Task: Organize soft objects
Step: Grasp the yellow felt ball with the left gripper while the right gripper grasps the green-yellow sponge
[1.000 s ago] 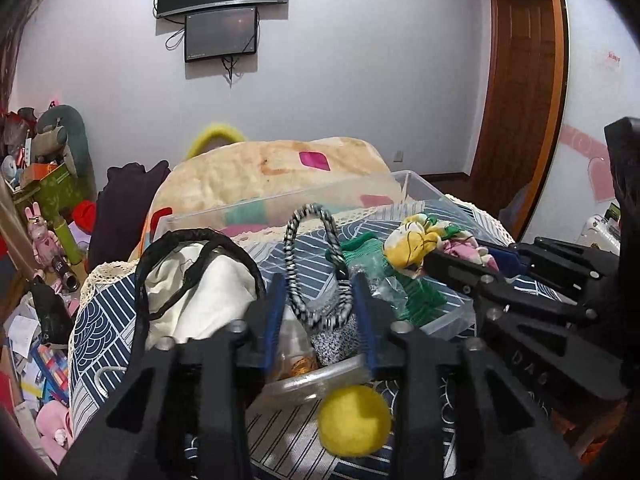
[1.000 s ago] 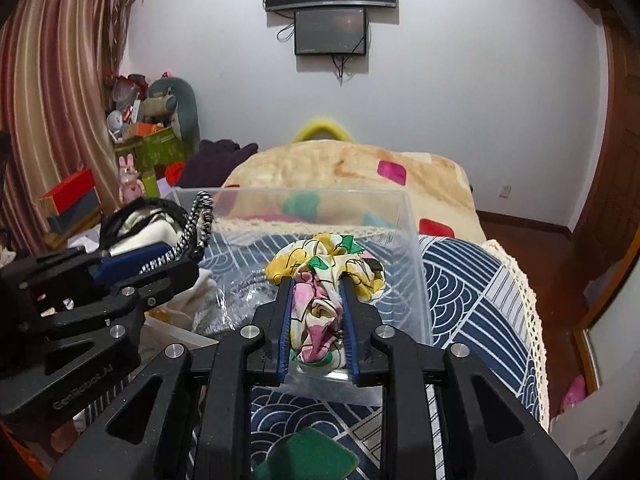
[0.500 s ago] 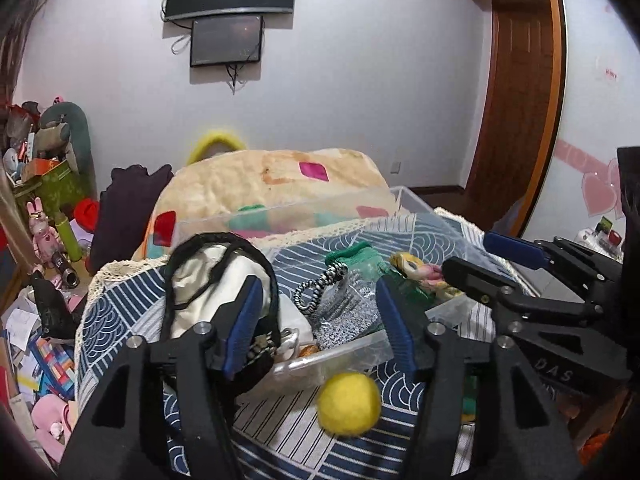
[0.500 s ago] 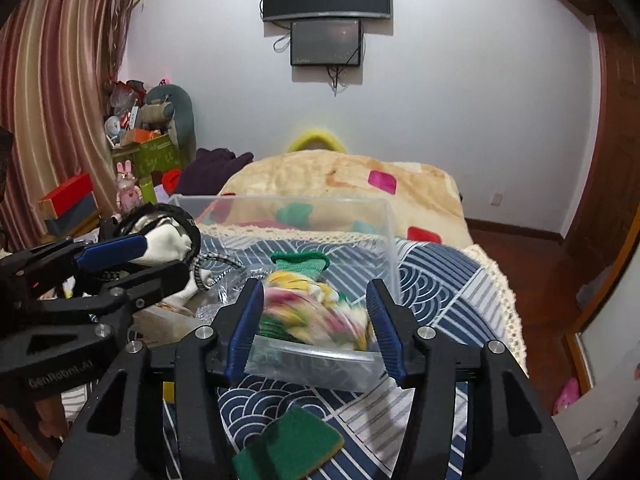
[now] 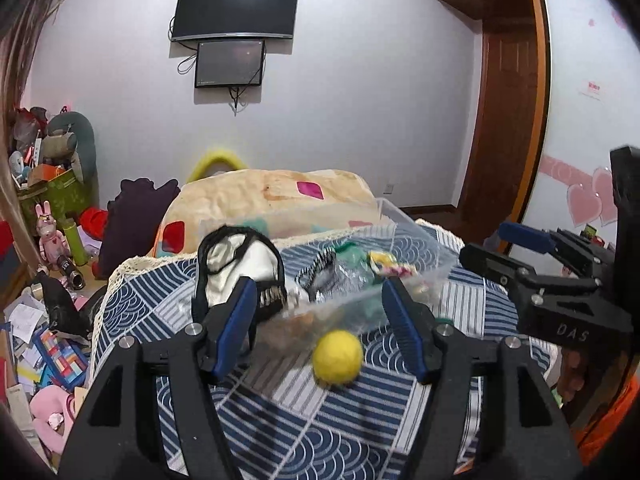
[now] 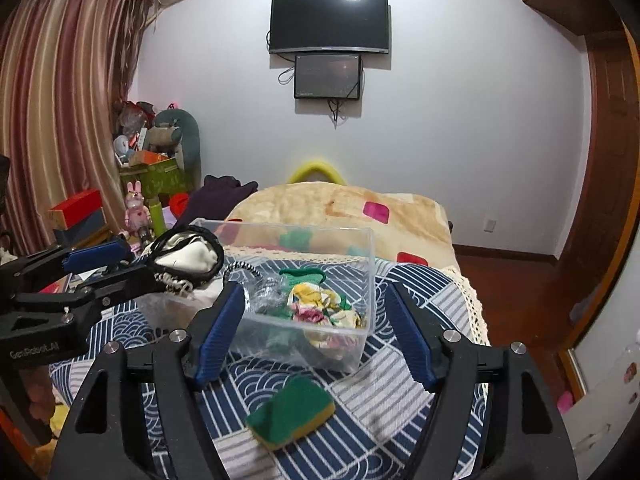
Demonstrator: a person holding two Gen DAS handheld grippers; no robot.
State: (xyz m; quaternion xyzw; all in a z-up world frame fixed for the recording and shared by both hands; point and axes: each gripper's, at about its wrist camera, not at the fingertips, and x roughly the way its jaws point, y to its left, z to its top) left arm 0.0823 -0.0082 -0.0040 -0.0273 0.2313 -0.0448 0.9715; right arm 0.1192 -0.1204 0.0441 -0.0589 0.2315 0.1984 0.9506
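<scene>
A clear plastic bin (image 6: 362,264) stands on the blue patterned cloth and holds a floral cloth (image 6: 324,310), a green knit piece (image 6: 302,276) and a black-and-white cord item (image 6: 244,270). The bin also shows in the left wrist view (image 5: 416,240). My left gripper (image 5: 320,332) is open and empty, with a yellow felt ball (image 5: 337,362) on the cloth between its fingers. My right gripper (image 6: 314,334) is open and empty, behind a green and yellow sponge (image 6: 292,412), short of the bin.
A white pouch with black trim (image 5: 236,264) lies left of the bin. The cloth (image 5: 304,420) covers a small table with a lace edge. A bed with a beige blanket (image 6: 344,208) stands behind. Clutter fills the floor at left (image 5: 36,344).
Both grippers opened and pulled back and up from the bin. The left let go of the corded item and the right let go of the floral cloth; both now lie in the bin.
</scene>
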